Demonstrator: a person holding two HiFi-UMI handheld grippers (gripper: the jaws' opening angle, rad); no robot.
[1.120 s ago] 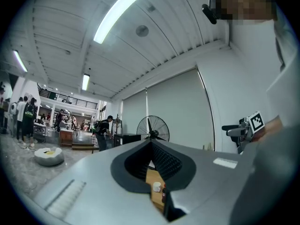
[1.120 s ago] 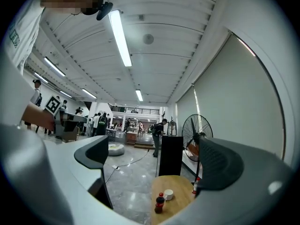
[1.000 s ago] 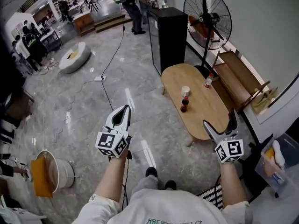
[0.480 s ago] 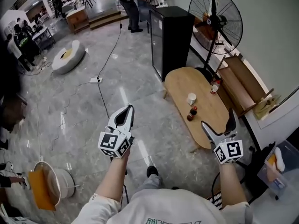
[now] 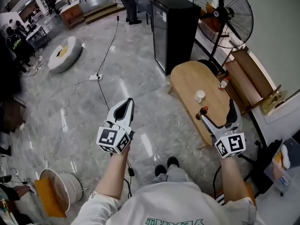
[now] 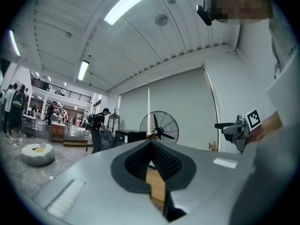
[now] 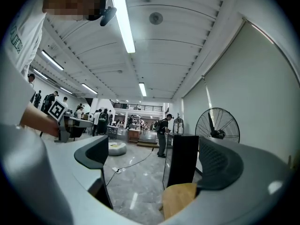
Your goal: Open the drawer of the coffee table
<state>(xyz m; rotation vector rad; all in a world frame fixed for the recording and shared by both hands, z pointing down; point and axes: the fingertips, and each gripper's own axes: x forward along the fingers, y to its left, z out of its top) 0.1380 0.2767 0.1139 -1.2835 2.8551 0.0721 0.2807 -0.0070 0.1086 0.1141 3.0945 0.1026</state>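
The oval wooden coffee table stands on the floor at the right in the head view; no drawer shows on it from here. On it are a white cup and a dark bottle with a red cap. My right gripper hangs open in the air over the table's near end, holding nothing. My left gripper is shut and empty, over bare floor to the table's left. In the right gripper view the table's end shows low between the open jaws.
A black cabinet stands beyond the table, with a large standing fan beside it. Wooden planks lean by the right wall. A small red-capped bottle sits at the table's far edge. A cable crosses the marble floor; a white bucket is at lower left.
The whole view has shifted toward the table, which now lies closer under my right gripper. Both grippers keep their states: left shut, right open.
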